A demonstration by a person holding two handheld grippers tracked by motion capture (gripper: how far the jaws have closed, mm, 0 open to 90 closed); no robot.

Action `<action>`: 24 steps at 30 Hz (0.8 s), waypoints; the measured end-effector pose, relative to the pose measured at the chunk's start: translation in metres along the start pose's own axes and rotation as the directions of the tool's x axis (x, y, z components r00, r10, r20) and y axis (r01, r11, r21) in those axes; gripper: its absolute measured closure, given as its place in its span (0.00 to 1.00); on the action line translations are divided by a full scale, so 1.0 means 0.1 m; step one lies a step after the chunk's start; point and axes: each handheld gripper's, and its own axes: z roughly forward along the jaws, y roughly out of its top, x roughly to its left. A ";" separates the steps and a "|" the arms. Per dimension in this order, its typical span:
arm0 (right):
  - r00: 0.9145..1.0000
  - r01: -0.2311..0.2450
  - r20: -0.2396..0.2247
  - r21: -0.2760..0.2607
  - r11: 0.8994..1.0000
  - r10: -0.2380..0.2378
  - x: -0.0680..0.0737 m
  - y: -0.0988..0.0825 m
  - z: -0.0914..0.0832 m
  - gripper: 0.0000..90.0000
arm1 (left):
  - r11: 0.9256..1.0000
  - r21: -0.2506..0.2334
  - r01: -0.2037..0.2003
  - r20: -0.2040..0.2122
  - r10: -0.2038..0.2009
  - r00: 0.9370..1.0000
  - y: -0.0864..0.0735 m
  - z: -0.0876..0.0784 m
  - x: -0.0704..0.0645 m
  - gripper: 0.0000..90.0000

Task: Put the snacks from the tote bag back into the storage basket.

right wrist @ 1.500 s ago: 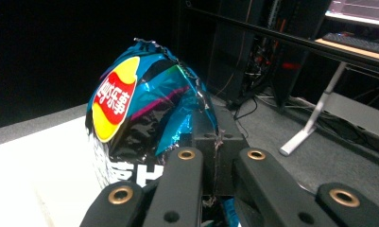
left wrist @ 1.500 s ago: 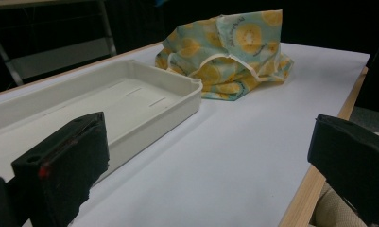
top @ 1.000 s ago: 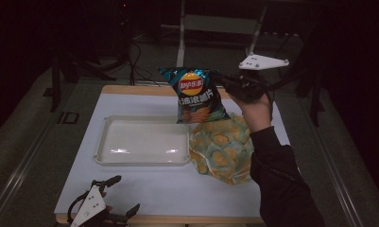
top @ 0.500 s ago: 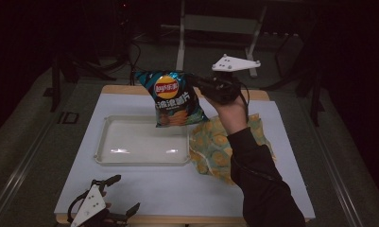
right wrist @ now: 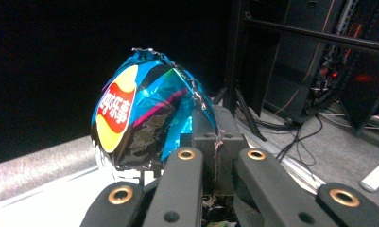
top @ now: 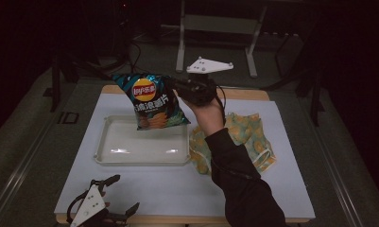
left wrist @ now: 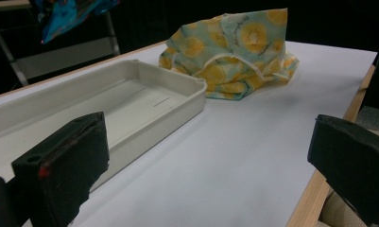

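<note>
A blue bag of chips (top: pixel 152 100) hangs in the air over the far edge of the white tray (top: pixel 142 160). My right gripper (top: pixel 177 88) is shut on the bag's top corner, held up by a hand and dark sleeve. In the right gripper view the bag (right wrist: pixel 140 113) bulges just beyond the pinched jaws of that gripper (right wrist: pixel 216 142). My left gripper (top: pixel 115 195) lies open at the table's near left edge with nothing between its jaws. Its own view looks between the spread jaws across the tray (left wrist: pixel 130 101), the left gripper (left wrist: pixel 211 156) holding nothing.
A yellow-patterned cloth bag (top: pixel 246 137) lies crumpled to the right of the tray, also seen as the cloth bag (left wrist: pixel 229 52) beyond the tray's corner. The white table surface (top: pixel 177 189) ends in a wooden edge. Dark stands and cables sit behind the table.
The right gripper has carried the chip bag leftward, from above the cloth bag to over the tray. The left gripper has stayed still.
</note>
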 end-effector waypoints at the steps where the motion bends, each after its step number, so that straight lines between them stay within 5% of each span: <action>1: 1.000 -0.004 -0.004 -0.005 1.000 0.004 0.02 -0.01 0.03 1.00 | 1.000 -0.001 0.000 -0.001 0.000 1.000 0.00 0.00 0.00 0.00; 11: 0.999 -0.036 -0.018 -0.018 0.999 0.036 0.19 -0.15 0.31 1.00 | 1.000 -0.001 -0.008 0.004 0.008 1.000 0.00 0.00 -0.01 0.00; 24: 0.994 -0.099 -0.049 0.047 0.994 0.101 0.26 -0.64 0.63 1.00 | 1.000 0.001 -0.013 0.008 0.013 1.000 0.00 0.00 -0.01 0.00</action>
